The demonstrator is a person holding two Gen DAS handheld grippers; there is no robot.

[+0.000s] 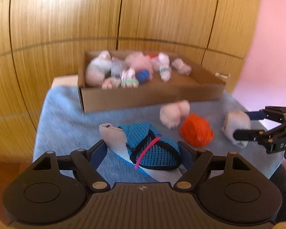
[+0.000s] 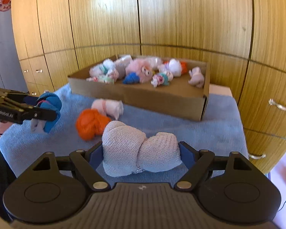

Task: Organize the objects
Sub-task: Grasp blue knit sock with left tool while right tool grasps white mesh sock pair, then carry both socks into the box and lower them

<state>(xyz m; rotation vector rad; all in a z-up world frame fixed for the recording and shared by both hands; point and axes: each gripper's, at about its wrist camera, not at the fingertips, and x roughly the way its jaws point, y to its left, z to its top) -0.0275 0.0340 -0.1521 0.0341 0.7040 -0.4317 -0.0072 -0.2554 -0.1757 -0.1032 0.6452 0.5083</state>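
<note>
A small table draped in a light blue towel (image 2: 215,126) stands in front of wooden cupboard doors (image 2: 181,19). At the towel's far edge sits a shallow cardboard box (image 2: 162,103) holding many rolled sock bundles (image 2: 141,70) in pink, white, blue and orange, blurred in both views. The left gripper (image 1: 143,148) is clamped on a blue mesh sock bundle (image 1: 152,145) with black trim, a pink band and pale grey fabric, held above the towel's near edge. The right gripper (image 2: 141,152) is clamped on a pale grey knitted sock bundle (image 2: 139,152), pinched at its middle, also over the near edge. Between the grippers and the box, an orange sock ball (image 2: 89,124) and a pale pink sock roll (image 2: 108,107) lie just beside each other on the towel.
</note>
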